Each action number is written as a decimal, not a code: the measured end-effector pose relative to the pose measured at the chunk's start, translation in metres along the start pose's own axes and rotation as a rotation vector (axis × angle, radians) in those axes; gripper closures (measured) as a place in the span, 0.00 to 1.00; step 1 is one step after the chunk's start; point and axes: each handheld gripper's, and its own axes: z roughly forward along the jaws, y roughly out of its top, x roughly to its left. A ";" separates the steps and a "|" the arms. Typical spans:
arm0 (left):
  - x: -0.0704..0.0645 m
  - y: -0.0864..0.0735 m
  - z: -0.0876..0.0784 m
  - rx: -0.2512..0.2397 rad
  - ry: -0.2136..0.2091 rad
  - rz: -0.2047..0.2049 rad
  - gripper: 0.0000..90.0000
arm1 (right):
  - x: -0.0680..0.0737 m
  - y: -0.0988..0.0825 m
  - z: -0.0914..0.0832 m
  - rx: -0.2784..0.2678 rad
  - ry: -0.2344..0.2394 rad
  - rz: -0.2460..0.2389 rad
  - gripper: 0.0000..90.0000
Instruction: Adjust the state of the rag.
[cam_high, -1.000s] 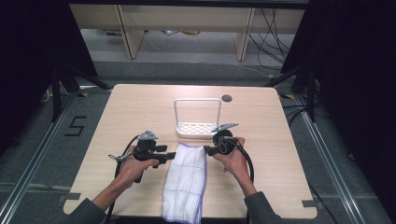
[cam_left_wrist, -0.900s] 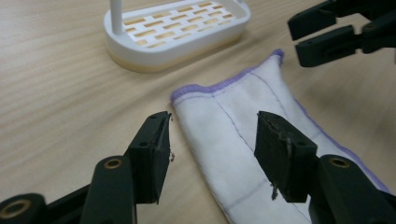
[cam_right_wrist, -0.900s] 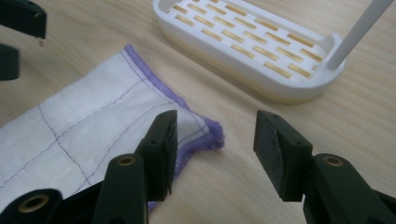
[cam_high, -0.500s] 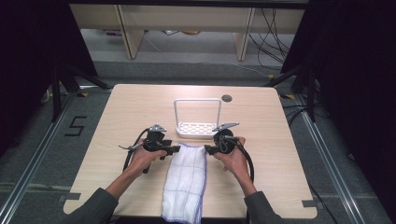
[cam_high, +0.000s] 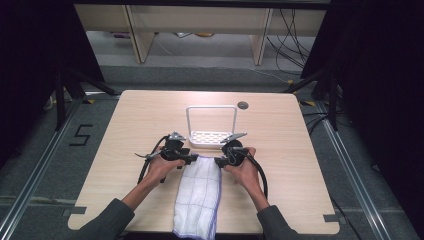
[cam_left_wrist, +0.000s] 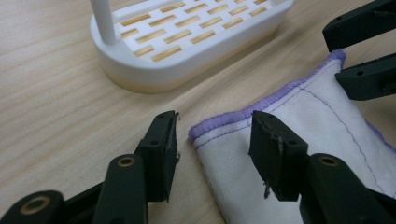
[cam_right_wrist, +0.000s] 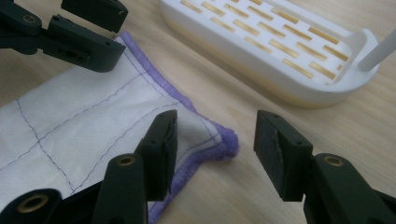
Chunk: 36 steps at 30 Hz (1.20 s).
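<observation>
A white cloth (cam_high: 200, 195) with purple stitching and hem lies lengthwise on the table, its near end hanging over the front edge. My left gripper (cam_high: 192, 159) sits at its far left corner. In the left gripper view the jaws (cam_left_wrist: 215, 144) stand on either side of that corner (cam_left_wrist: 219, 128) without pressing it, and they have just been closing. My right gripper (cam_high: 220, 161) is at the far right corner. Its open jaws (cam_right_wrist: 217, 144) straddle the hem (cam_right_wrist: 224, 144), apart from it. Each gripper view also shows the other gripper across the cloth.
A white slatted rack (cam_high: 211, 136) with a tall hoop handle stands just beyond the cloth, close to both grippers. A round grommet (cam_high: 243, 105) is set in the table behind it. Bare wood lies left and right of the hands.
My left gripper has moved right, up to the cloth's far left corner, and its jaws have narrowed. The right gripper and the cloth have stayed put.
</observation>
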 end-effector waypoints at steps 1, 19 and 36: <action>-0.001 0.000 0.001 -0.001 0.003 0.000 0.57 | 0.000 0.000 0.000 0.000 0.000 0.000 0.56; -0.013 -0.006 0.004 0.002 -0.002 0.098 0.89 | -0.002 -0.008 0.013 0.018 -0.055 -0.026 0.68; -0.012 -0.005 -0.011 -0.027 -0.020 0.084 0.91 | 0.006 -0.005 0.011 -0.017 0.042 -0.073 0.94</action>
